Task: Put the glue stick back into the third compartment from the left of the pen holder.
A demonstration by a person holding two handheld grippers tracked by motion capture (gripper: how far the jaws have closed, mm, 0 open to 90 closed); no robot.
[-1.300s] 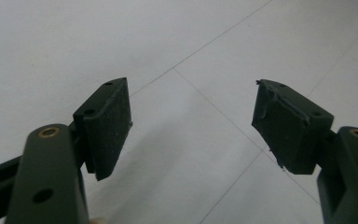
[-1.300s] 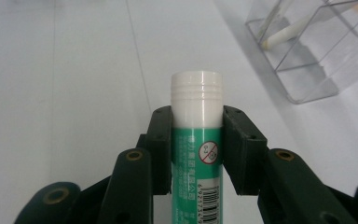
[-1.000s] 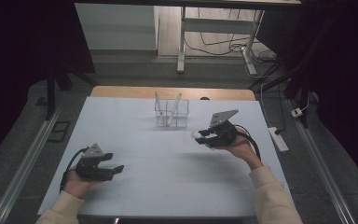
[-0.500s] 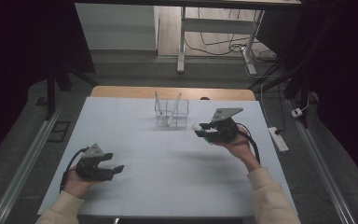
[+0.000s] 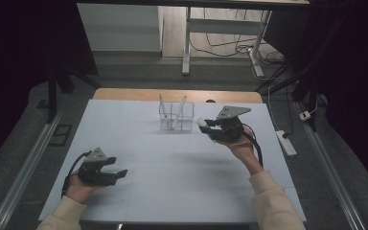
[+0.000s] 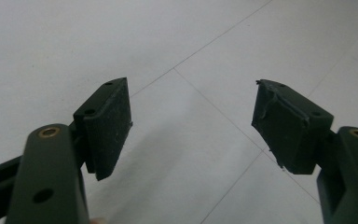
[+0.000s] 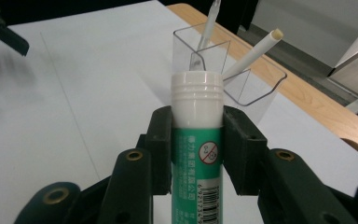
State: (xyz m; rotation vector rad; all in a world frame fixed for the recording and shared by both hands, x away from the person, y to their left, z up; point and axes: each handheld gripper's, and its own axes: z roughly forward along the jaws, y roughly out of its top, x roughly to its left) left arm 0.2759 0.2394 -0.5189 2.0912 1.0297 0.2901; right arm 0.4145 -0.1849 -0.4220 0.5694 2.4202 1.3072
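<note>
Two grippers, right gripper (image 7: 197,154) clamped on a glue stick (image 7: 196,140), left gripper (image 6: 191,121) spread wide, holding nothing

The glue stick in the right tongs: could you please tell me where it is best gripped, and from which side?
Grip the glue stick on its straight green-labelled barrel, just below the white ribbed cap, as the right tongs do now. Come from the two opposite sides, across its round body, leaving the cap end free and pointing toward the clear holder.

Lab: bare white table (image 5: 172,182), floor cables (image 5: 230,45)
</note>
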